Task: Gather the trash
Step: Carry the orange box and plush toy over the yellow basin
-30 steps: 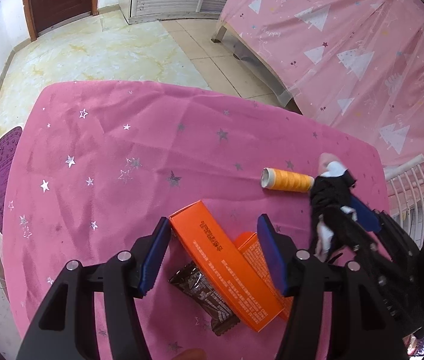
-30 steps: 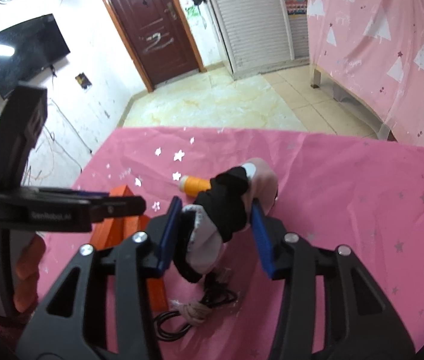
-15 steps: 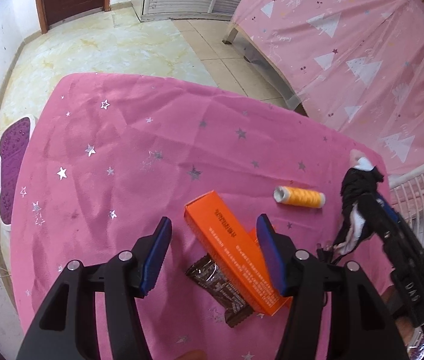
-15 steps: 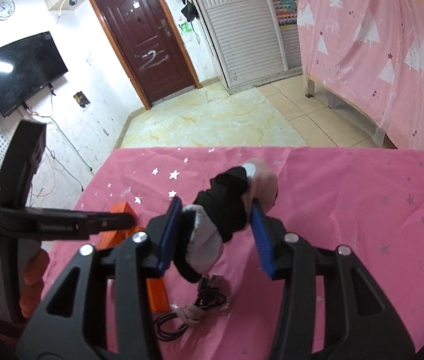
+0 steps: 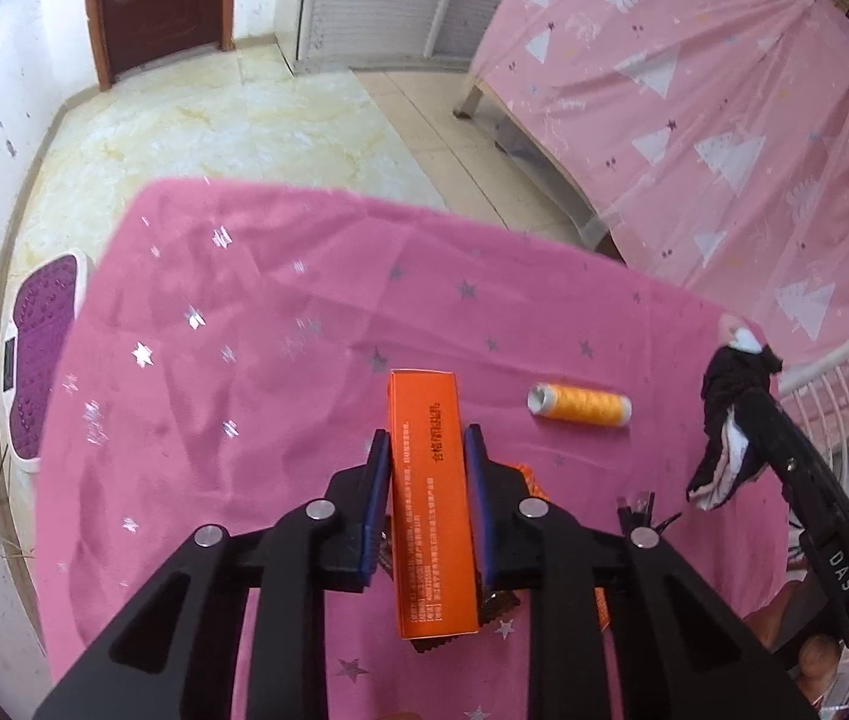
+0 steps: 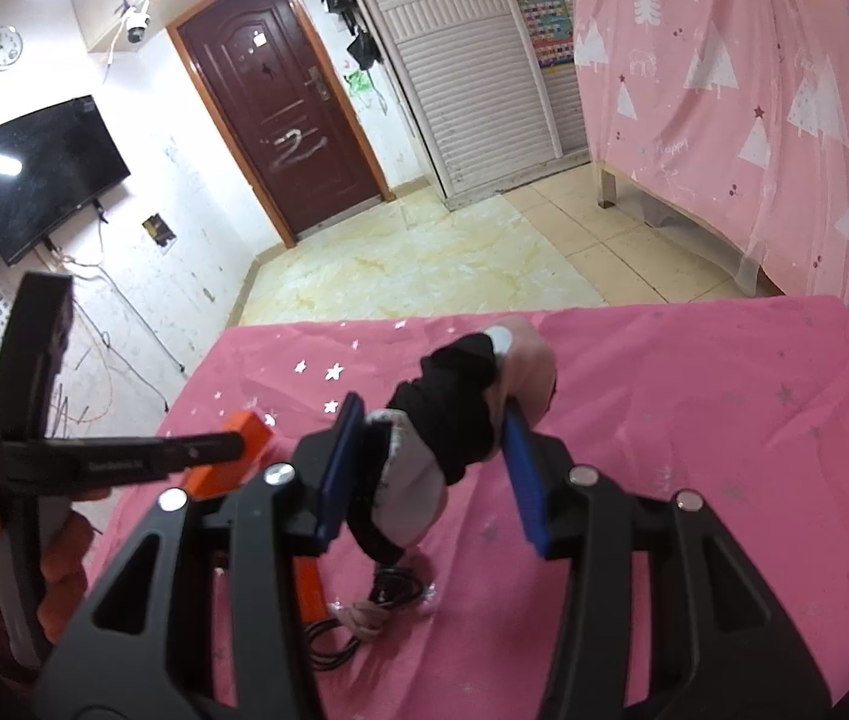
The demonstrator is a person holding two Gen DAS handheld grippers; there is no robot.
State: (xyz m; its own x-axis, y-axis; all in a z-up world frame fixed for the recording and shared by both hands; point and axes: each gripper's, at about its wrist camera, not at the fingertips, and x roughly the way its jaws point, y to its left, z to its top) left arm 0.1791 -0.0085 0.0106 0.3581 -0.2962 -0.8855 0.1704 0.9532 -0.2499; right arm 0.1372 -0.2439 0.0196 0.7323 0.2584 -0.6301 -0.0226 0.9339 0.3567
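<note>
My left gripper (image 5: 427,450) is shut on a long orange box (image 5: 431,498) and holds it above the pink star tablecloth (image 5: 232,360); the box also shows in the right wrist view (image 6: 241,447). A brown snack wrapper (image 5: 496,603) peeks out below it. My right gripper (image 6: 430,426) is shut on a bundle of black, grey and pink cloth (image 6: 454,414), seen from the left wrist view (image 5: 730,420) at the right table edge.
An orange thread spool (image 5: 580,405) lies on the cloth right of the box. A coiled black cable (image 6: 364,612) and a second orange box (image 6: 310,588) lie under the right gripper. A purple scale (image 5: 40,360) sits on the floor left. A pink-draped bed (image 5: 724,120) stands right.
My left gripper closed on the orange box and lifted it, turning it lengthwise. The right gripper kept its hold on the cloth bundle and rose a little.
</note>
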